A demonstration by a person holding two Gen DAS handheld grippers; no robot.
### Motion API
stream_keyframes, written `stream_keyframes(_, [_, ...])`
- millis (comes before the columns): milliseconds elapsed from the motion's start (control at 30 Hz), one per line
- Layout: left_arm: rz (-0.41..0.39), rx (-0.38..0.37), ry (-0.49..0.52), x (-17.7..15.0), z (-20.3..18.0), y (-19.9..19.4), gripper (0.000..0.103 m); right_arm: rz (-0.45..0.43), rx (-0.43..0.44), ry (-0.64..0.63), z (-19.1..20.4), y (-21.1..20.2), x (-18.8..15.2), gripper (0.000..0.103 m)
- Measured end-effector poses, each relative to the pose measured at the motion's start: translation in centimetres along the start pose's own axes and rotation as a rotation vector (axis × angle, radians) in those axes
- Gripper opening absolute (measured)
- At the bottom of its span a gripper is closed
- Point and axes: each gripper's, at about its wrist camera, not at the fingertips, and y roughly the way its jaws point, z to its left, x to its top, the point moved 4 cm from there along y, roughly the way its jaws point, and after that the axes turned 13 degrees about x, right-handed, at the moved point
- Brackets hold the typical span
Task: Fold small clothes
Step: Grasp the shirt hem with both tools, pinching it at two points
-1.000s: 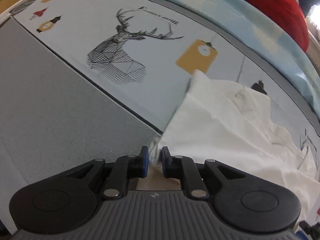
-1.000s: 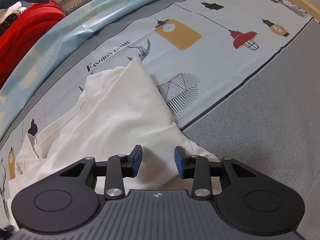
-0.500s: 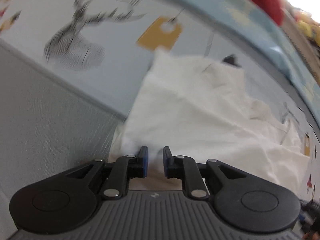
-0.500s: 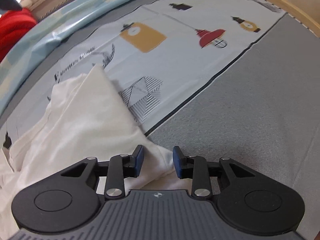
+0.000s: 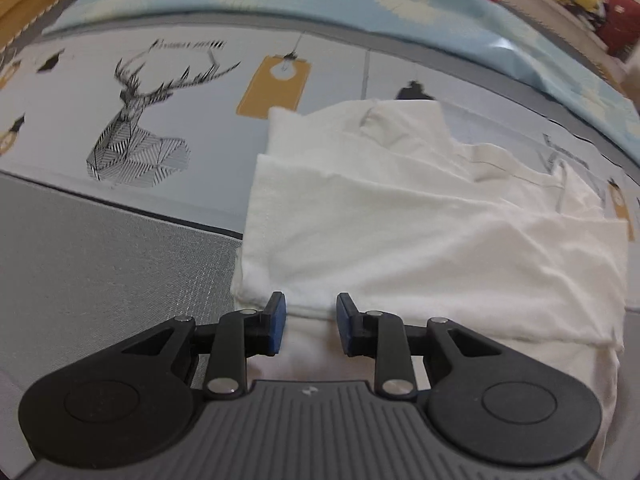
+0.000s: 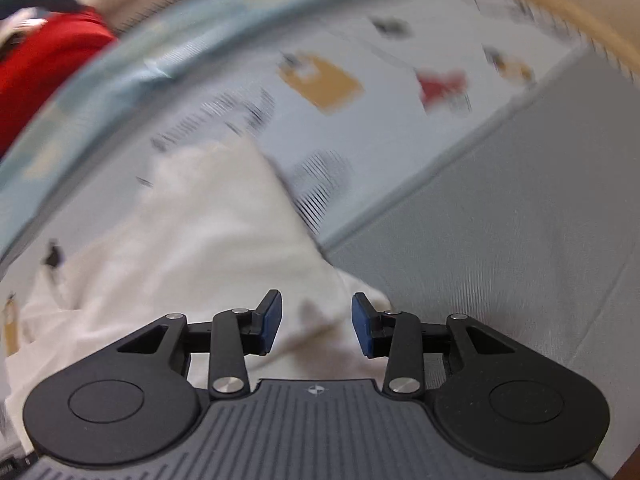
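A small white garment [image 5: 420, 232] lies on the printed bedsheet, folded over itself in layers with its near hem toward me. My left gripper [image 5: 310, 322] is open, its blue pads just above the near left edge of the cloth, holding nothing. In the blurred right wrist view the same white garment [image 6: 192, 248] spreads to the left. My right gripper [image 6: 316, 322] is open over its near right corner, and cloth lies under and between the fingers.
The sheet has a deer print [image 5: 136, 132], a yellow tag print [image 5: 276, 84] and a grey woven band [image 5: 100, 264] at the near side. A light blue quilt [image 5: 360, 4] and a red blanket [image 6: 44, 76] lie at the far side.
My left gripper was shut on the garment's edge, carried it over as a fold, and has now opened and let go. My right gripper stayed open and is moving; its view is blurred.
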Motion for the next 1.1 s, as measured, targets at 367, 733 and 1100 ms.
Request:
stream_keyframes(367, [-0.255, -0.098, 0.184, -6.6, 5.4, -13.4, 0.031, -0.104, 0.121, -0.209, -0.6, -14.0, -3.6, 0.040])
stream_keyframes(733, [-0.086, -0.133, 0.169, -19.2, 11.1, -9.1, 0.030, 0.032, 0.150, -0.175, -11.7, -17.5, -14.6, 0.041])
stream_keyframes(1100, [0.092, -0.109, 0.216, -22.8, 11.3, -4.7, 0.031, 0.204, 0.056, -0.179, -14.5, -12.7, -18.2, 0.042])
